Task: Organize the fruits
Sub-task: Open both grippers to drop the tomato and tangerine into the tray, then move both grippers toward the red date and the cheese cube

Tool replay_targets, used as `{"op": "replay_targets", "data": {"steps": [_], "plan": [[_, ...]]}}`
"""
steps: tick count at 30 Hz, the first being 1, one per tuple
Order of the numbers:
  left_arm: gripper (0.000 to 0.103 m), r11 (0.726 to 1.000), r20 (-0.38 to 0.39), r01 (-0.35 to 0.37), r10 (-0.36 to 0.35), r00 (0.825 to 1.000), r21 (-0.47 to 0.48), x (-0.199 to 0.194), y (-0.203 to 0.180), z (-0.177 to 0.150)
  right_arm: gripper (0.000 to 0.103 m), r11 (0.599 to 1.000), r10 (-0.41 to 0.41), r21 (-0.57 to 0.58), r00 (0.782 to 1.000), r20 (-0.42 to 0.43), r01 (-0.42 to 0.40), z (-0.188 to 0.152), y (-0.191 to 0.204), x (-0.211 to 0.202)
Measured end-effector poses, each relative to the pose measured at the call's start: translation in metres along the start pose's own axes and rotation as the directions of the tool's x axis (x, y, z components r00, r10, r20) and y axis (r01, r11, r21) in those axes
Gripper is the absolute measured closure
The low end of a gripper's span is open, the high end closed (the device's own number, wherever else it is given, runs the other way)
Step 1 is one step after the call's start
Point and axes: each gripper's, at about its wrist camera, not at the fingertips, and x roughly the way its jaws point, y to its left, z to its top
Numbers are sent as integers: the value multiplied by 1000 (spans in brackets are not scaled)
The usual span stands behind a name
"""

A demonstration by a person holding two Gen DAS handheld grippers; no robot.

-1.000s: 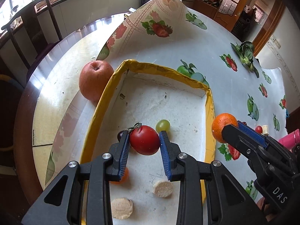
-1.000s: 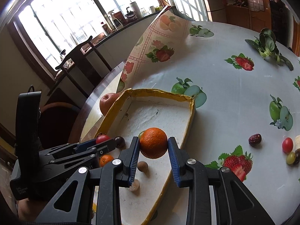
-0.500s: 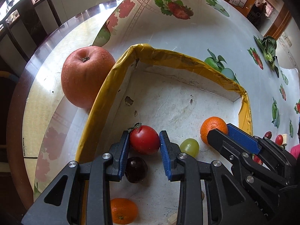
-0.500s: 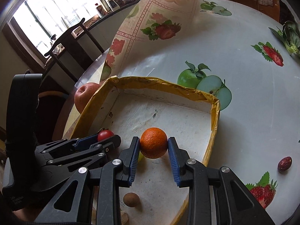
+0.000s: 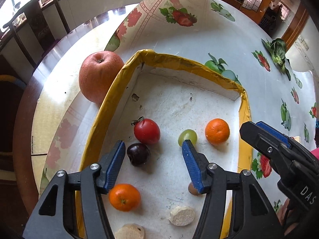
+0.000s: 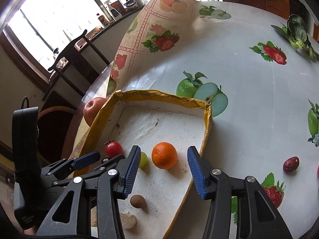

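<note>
A white tray with a yellow taped rim (image 5: 111, 99) (image 6: 207, 123) lies on the table. In it lie a red tomato (image 5: 147, 130) (image 6: 114, 148), a dark cherry (image 5: 138, 154), a green grape (image 5: 187, 137) (image 6: 143, 159), an orange (image 5: 217, 131) (image 6: 164, 155) and a second orange (image 5: 124, 197). My left gripper (image 5: 152, 148) is open and empty above the cherry. My right gripper (image 6: 162, 155) is open around the orange without touching it. A big red apple (image 5: 100, 75) (image 6: 92, 109) sits outside the tray's left wall.
A brown nut (image 6: 137, 201) and pale round slices (image 5: 182, 216) (image 6: 127, 220) lie near the tray's front. A dried red date (image 6: 291, 164) lies on the fruit-print tablecloth to the right. A leafy green vegetable (image 6: 297, 31) lies far right. The cloth's far edge curls up. A dark wooden chair (image 6: 75, 59) stands beyond the table.
Both grippers have opened. The left let go of the tomato and the right let go of the orange; both fruits now rest on the tray floor. Both grippers have drawn back a little.
</note>
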Motion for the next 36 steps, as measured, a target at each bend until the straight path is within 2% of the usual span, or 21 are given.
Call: {"op": "replay_targets", "data": {"steps": [5,8,13,15,23,36], "plan": [[45,1000,51,10,-11,999,8,-37,-11,-19,52,999,20,26,998,52,-21,-14,-7,-42],[41,1000,78,16,-18,997,21,-55,-16,-28,52,999,22,23,997,72,-23,-26,-10,-69],[38,999,105,8,-14,994,52,-80,-28,-43,51,1000,-7,11,995,96,6,-51,-20,-110],[38,998,113,3,-10,994,59,-87,-33,-47,47,1000,-21,17,994,105,19,-62,-26,-124],[36,995,126,25,-36,991,92,-105,-57,-62,46,996,-84,43,989,119,79,-106,-53,-166],[36,972,87,126,-146,985,197,-109,-128,-81,46,974,-176,165,977,118,156,-152,-116,-205]]}}
